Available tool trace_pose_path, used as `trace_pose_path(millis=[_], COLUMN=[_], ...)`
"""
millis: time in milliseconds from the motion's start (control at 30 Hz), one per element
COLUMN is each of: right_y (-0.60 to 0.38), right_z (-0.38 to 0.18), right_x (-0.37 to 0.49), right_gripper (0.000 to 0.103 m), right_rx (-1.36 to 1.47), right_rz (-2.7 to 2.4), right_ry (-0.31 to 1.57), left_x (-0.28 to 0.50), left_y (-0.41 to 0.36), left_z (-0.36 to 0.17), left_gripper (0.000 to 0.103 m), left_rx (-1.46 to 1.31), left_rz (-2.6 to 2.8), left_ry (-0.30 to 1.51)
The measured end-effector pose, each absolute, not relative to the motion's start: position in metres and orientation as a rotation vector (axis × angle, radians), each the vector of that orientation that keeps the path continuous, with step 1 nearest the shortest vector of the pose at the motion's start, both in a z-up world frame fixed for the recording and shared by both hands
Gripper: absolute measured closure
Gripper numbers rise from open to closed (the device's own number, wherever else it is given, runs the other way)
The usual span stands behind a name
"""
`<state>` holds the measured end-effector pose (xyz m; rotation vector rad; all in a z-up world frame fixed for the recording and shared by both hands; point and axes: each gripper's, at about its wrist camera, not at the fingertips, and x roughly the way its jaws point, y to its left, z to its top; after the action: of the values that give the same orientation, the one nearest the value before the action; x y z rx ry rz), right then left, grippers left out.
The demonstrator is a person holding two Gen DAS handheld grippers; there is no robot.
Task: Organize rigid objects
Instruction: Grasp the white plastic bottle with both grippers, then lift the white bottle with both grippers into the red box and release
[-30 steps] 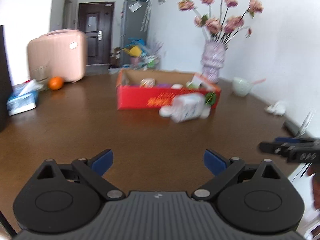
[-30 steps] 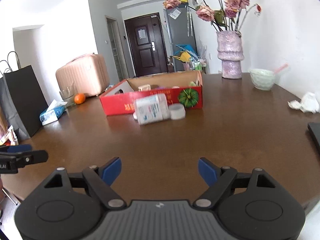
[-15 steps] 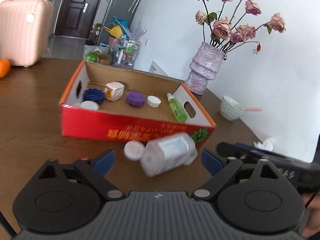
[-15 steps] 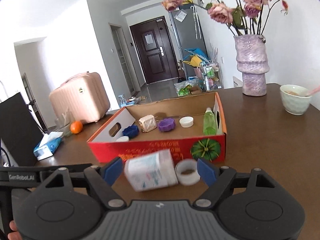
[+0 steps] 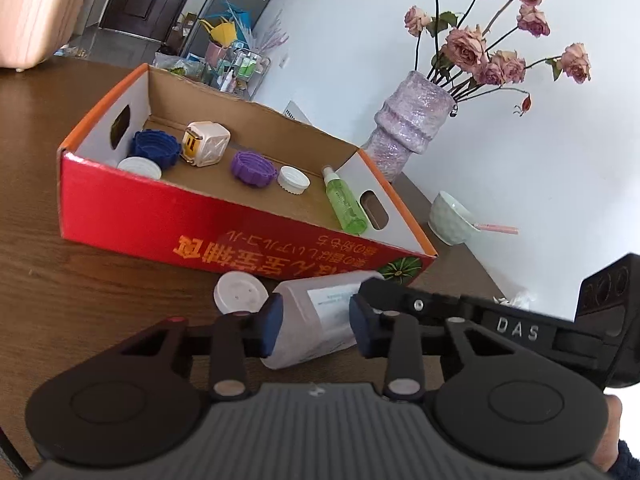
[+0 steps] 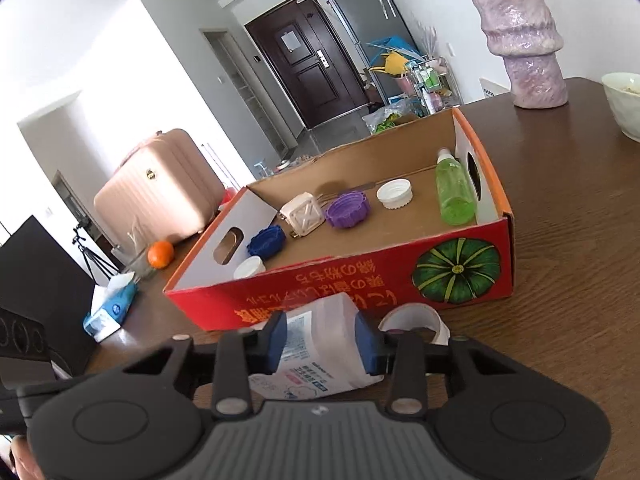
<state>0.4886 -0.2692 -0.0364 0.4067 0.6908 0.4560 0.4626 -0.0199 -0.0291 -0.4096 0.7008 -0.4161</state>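
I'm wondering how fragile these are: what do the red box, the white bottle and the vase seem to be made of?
Red box: corrugated cardboard, by its bare brown inside and cut handle holes; printed, slightly glossy outside.
White bottle: probably translucent plastic with a paper label; milky, matte walls.
Vase: lumpy, glittering lilac surface; glazed ceramic or glass, can't tell which.

The left hand-held gripper (image 5: 313,326) and right hand-held gripper (image 6: 321,343) each cover part of the bottle (image 5: 316,316). The box (image 6: 360,280) wall hides half a white cap (image 6: 249,268). The bowl (image 6: 624,100) is cut off at the right wrist view's edge.
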Motion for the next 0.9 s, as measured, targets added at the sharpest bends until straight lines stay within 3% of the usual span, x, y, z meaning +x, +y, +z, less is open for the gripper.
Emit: trace_pose_path(millis=[267, 600, 900], right_y=[-0.25, -0.254, -0.26], right_z=[-0.04, -0.049, -0.047], right_x=[0.397, 0.299, 0.26], right_gripper=[0.069, 0.067, 0.064], right_rx=[0.27, 0.311, 0.327], right_rz=[0.492, 0.545, 0.566], right_ry=[0.689, 0.709, 0.709], left_x=[0.382, 0.276, 0.256], left_y=[-0.016, -0.005, 0.005], left_z=[-0.031, -0.039, -0.042], left_gripper=[0.064, 0.061, 0.056], left_rx=[-0.329, -0.292, -0.274], left_rz=[-0.425, -0.492, -0.511], left_ry=[0.626, 0.65, 0.661])
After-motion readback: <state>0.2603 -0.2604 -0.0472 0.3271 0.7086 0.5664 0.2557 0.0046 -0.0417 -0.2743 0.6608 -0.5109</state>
